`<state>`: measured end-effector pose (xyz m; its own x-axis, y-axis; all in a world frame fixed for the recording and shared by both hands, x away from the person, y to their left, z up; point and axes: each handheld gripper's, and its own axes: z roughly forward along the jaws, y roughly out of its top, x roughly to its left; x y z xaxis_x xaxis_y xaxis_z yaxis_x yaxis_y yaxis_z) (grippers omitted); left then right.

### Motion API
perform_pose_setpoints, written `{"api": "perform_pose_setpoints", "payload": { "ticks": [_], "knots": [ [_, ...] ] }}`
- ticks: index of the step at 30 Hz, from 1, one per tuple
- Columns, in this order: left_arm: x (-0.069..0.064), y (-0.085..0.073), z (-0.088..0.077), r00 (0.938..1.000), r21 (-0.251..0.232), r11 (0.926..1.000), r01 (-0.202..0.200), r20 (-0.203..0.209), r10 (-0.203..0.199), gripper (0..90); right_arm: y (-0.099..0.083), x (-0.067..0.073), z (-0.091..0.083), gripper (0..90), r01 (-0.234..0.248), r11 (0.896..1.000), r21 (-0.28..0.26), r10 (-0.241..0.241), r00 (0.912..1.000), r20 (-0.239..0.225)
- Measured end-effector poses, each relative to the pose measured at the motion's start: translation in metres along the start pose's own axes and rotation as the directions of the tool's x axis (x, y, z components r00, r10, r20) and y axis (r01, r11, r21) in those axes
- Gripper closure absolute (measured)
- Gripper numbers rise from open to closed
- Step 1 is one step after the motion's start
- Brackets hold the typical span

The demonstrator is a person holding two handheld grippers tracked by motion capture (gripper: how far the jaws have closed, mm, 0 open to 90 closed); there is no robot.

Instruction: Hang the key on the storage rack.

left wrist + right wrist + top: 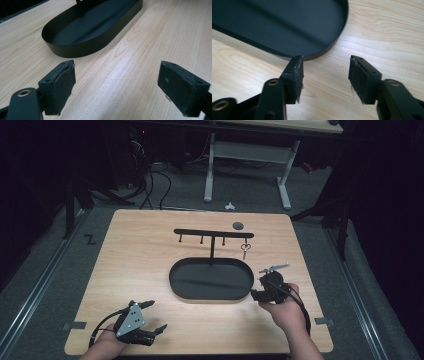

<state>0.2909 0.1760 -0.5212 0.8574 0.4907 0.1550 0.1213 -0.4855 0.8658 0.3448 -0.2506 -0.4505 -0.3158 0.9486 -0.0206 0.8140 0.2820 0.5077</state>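
A black oval tray (177,282) lies mid-table, and a black T-shaped rack (212,233) with small hooks rises from its far side. A small key with a heart-shaped loop (245,248) hangs from the rack's right hook. My left gripper (156,315) rests near the front left edge, open and empty, aimed at the tray (75,47). In its own view the left gripper (116,87) has its jaws wide apart over bare wood. My right gripper (256,288) sits just right of the tray. The right gripper (325,77) is open and empty, close to the tray's rounded end (334,42).
A small dark round disc (238,225) lies on the table beyond the rack. The wooden tabletop (140,265) is bare at the left and front. Past the table's far edge stand a white desk frame (285,185) and floor cables (150,190).
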Motion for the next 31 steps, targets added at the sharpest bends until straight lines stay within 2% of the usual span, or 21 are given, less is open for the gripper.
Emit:
{"api": "perform_pose_setpoints", "payload": {
  "ticks": [3,4,5,7,8,9,10,13,14,15,16,18,19,21,23,25,28,31],
  "knots": [
    [0.000,0.000,0.000,1.0000,0.002,1.0000,0.002,0.000,-0.002,15.2,-0.023,0.003,0.005,40.0,-0.032,0.996,-0.077,0.032,0.9995,0.001],
    [0.000,0.000,0.000,1.0000,0.002,1.0000,0.002,0.000,-0.002,15.2,-0.023,0.003,0.005,40.0,-0.032,0.996,-0.077,0.032,0.9995,0.001],
    [0.000,0.000,0.000,1.0000,0.004,1.0000,0.004,-0.001,-0.004,15.2,-0.037,0.005,0.009,37.6,-0.055,0.991,-0.122,0.056,0.9984,0.007],
    [0.000,0.000,0.000,1.0000,0.005,1.0000,0.003,-0.002,-0.003,15.2,-0.042,0.006,0.011,36.8,-0.057,0.989,-0.140,0.059,0.9982,0.012],
    [0.000,0.000,0.001,1.0000,0.002,1.0000,0.003,-0.003,-0.003,15.2,-0.056,0.009,0.014,35.9,-0.068,0.979,-0.192,0.073,0.9971,0.022],
    [0.000,0.000,0.001,1.0000,0.002,1.0000,0.002,-0.003,-0.002,15.2,-0.062,0.011,0.014,35.4,-0.067,0.974,-0.215,0.073,0.9972,0.019],
    [0.000,0.000,0.001,1.0000,0.002,1.0000,0.002,-0.003,-0.002,15.2,-0.062,0.011,0.014,35.4,-0.067,0.974,-0.215,0.073,0.9972,0.019],
    [0.000,0.000,0.001,1.0000,0.005,1.0000,0.003,0.000,-0.003,15.2,-0.078,0.016,0.018,32.5,-0.041,0.961,-0.275,0.056,0.9973,0.047],
    [0.000,0.000,0.001,1.0000,0.005,1.0000,0.001,0.000,-0.001,15.2,-0.091,0.022,0.023,32.0,-0.008,0.950,-0.314,0.037,0.9956,0.086],
    [0.000,0.001,0.001,1.0000,0.008,1.0000,-0.001,0.001,0.001,15.2,-0.091,0.022,0.023,32.0,-0.008,0.950,-0.314,0.037,0.9956,0.086],
    [0.000,0.001,0.002,1.0000,0.011,0.9999,-0.003,-0.001,0.003,15.2,-0.092,0.024,0.025,29.2,-0.007,0.959,-0.284,0.024,0.9980,0.059],
    [0.000,0.001,0.002,1.0000,0.011,0.9999,-0.004,-0.002,0.004,15.2,-0.092,0.025,0.025,28.3,-0.005,0.958,-0.288,0.021,0.9984,0.053],
    [0.000,0.001,0.002,1.0000,0.011,0.9999,-0.003,-0.003,0.003,15.2,-0.091,0.024,0.023,28.2,0.013,0.949,-0.314,0.011,0.9972,0.074],
    [0.000,0.001,0.002,1.0000,0.012,0.9999,0.005,-0.005,-0.005,15.2,-0.091,0.021,0.023,27.0,0.011,0.938,-0.347,0.016,0.9972,0.074],
    [0.000,0.001,0.002,0.9999,0.012,0.9999,0.006,-0.010,-0.006,15.2,-0.091,0.017,0.025,26.8,-0.013,0.935,-0.353,0.031,0.9984,0.047],
    [-0.001,0.001,0.001,1.0000,0.012,0.9999,-0.002,-0.009,0.002,15.2,-0.091,0.017,0.025,27.0,-0.003,0.933,-0.359,0.022,0.9984,0.051],
    [-0.001,0.001,0.001,1.0000,0.012,0.9999,0.000,-0.008,0.000,15.2,-0.093,0.018,0.023,27.0,-0.017,0.928,-0.373,0.036,0.9984,0.044],
    [0.000,0.000,0.001,1.0000,0.010,1.0000,0.000,-0.006,0.000,15.2,-0.094,0.019,0.022,27.0,-0.021,0.928,-0.371,0.041,0.9980,0.047]
  ]
}}
